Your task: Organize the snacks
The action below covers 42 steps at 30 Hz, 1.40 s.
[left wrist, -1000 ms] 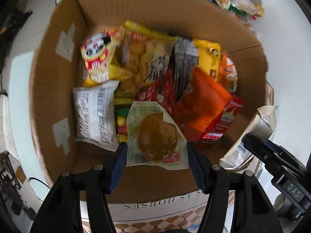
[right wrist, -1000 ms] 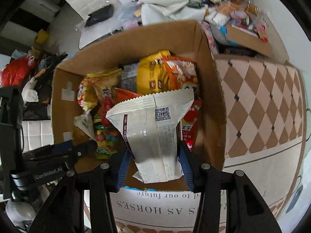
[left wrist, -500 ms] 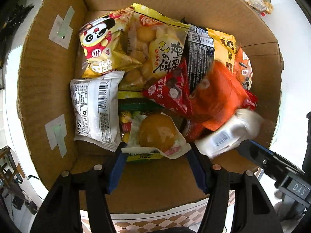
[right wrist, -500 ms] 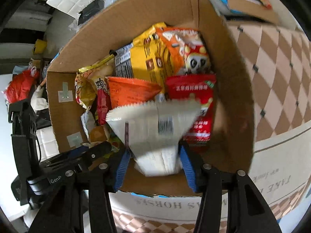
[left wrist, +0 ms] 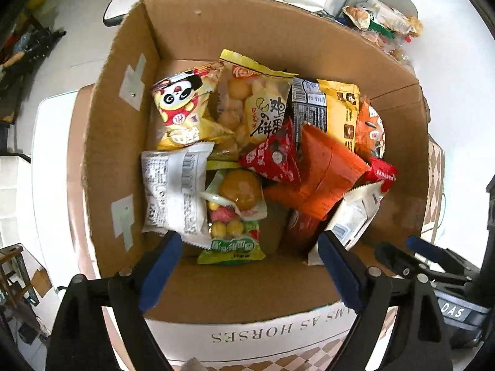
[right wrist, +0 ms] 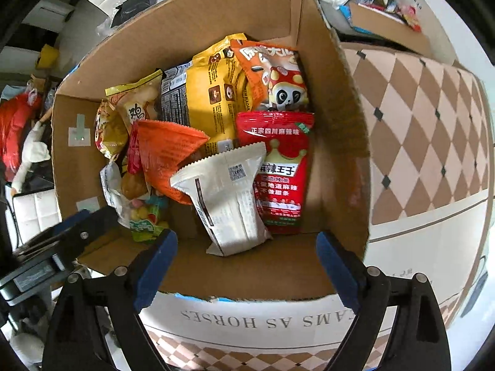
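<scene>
A large open cardboard box [left wrist: 123, 142] fills my view from above, its brown walls rising around a heap of snack packets. It sits on a cloth with a tan and cream diamond pattern [right wrist: 427, 130]. Beyond its far rim lie loose white bags and another pile of snacks [left wrist: 380, 20]; a smaller cardboard tray of packets [right wrist: 386, 21] stands past the right wall.

Inside, the far half is packed: a yellow panda bag [left wrist: 182, 108], a clear bag of round puffs [left wrist: 247, 105], a big yellow bag [right wrist: 213, 99], an orange panda bag [right wrist: 278, 77] and a red spicy-strip packet [right wrist: 281, 179]. A folded orange bag [left wrist: 321, 173] lies across the middle, over its neighbours.

Nearer me, a white barcode packet [left wrist: 173, 191] lies flat by the left wall. Just right of it rests the clear-wrapped round bun [left wrist: 238, 191], on top of a green candy bag [left wrist: 232, 241]. The silvery white pouch [right wrist: 229, 198] leans against the red packet, its foot on the bare box floor.

My left gripper [left wrist: 247, 266] has just been opening; its blue pads stand wide apart, touching nothing, with the bun lying free beyond them. My right gripper [right wrist: 247, 262] has likewise just been opening, fingers spread and empty, the pouch loose ahead of them. Each gripper's black frame crowds the edge of the other's view.
</scene>
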{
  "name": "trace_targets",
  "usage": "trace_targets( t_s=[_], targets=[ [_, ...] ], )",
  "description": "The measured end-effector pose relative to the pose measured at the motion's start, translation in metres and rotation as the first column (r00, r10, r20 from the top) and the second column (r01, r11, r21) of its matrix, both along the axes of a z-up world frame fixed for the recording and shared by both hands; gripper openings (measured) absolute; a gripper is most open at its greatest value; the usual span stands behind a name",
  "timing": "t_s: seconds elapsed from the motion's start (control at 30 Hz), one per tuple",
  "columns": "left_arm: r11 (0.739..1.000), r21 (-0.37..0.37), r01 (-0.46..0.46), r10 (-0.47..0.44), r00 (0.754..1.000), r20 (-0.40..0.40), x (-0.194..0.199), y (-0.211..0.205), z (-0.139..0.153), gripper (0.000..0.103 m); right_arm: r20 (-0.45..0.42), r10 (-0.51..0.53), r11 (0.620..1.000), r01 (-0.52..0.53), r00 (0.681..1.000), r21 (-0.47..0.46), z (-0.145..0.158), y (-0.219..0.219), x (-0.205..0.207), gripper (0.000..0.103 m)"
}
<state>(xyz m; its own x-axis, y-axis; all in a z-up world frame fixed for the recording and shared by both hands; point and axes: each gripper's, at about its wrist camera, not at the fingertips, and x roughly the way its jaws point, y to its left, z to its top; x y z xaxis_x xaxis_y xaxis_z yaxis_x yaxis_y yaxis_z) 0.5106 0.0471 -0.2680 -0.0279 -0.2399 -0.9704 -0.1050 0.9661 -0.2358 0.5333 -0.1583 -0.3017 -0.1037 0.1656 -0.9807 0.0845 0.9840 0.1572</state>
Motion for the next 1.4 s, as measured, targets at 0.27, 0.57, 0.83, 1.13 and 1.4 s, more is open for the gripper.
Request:
trace_targets(
  t_s=[0.27, 0.57, 0.83, 1.13, 1.4],
  targets=[
    [0.998, 0.055, 0.028, -0.03, 0.999, 0.043, -0.025, 0.002, 0.011, 0.097, 0.057, 0.031, 0.999, -0.029, 0.998, -0.041, 0.02, 0.007, -0.009, 0.094],
    [0.993, 0.116, -0.009, -0.015, 0.98, 0.2, -0.064, 0.001, 0.056, 0.097, 0.149, 0.04, 0.998, -0.032, 0.988, -0.059, 0.054, -0.008, -0.042, 0.095],
    [0.987, 0.156, -0.046, -0.011, 0.938, 0.347, -0.114, -0.001, 0.11, 0.097, 0.293, 0.059, 0.996, -0.036, 0.954, -0.084, 0.107, -0.011, -0.093, 0.095],
    [0.979, 0.178, -0.102, 0.003, 0.874, 0.486, -0.194, -0.001, 0.169, 0.097, 0.461, 0.065, 0.997, -0.038, 0.885, -0.067, 0.183, -0.014, -0.17, 0.095],
    [0.969, 0.214, -0.126, -0.019, 0.821, 0.57, -0.262, -0.008, 0.207, 0.097, 0.559, 0.084, 0.995, -0.038, 0.825, -0.093, 0.23, -0.019, -0.245, 0.095]
  ],
)
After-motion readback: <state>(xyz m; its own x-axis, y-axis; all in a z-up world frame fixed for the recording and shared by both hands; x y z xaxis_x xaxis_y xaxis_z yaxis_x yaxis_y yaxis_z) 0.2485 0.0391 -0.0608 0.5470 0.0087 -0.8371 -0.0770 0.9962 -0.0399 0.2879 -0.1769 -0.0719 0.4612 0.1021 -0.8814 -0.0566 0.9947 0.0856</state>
